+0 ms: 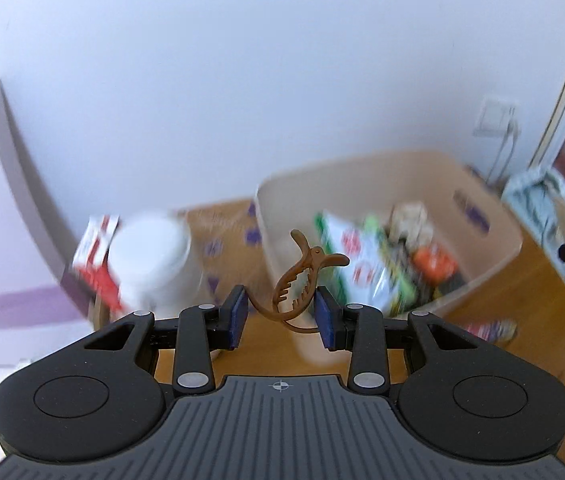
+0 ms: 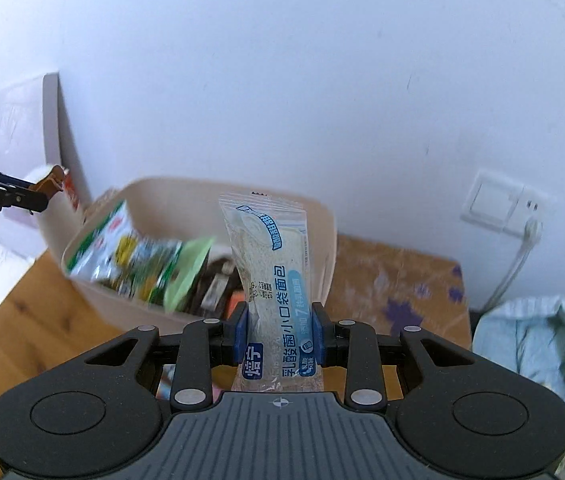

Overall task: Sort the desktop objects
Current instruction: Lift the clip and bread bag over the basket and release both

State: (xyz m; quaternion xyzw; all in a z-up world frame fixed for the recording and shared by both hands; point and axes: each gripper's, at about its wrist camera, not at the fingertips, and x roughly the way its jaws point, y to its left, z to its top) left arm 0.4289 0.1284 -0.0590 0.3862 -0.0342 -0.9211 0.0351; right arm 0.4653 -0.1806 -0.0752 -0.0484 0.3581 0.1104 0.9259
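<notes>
My left gripper (image 1: 281, 308) is shut on a brown hair claw clip (image 1: 297, 280), held in the air to the left of a beige bin (image 1: 494, 216). My right gripper (image 2: 280, 326) is shut on a clear bread packet (image 2: 272, 280) with blue print, upright in front of the beige bin (image 2: 332, 236). The bin holds green and white snack packets (image 2: 134, 256) and other small items. The left gripper with the clip also shows at the left edge of the right wrist view (image 2: 38, 196).
A white tub (image 1: 150, 256) and a red and white box (image 1: 94, 248) stand left of the bin. A cardboard box (image 2: 398, 280) sits by the wall. A pale cloth (image 2: 534, 340) lies at the right. A wall socket (image 2: 498, 208) has a cable plugged in. The wooden tabletop (image 2: 42, 312) shows below.
</notes>
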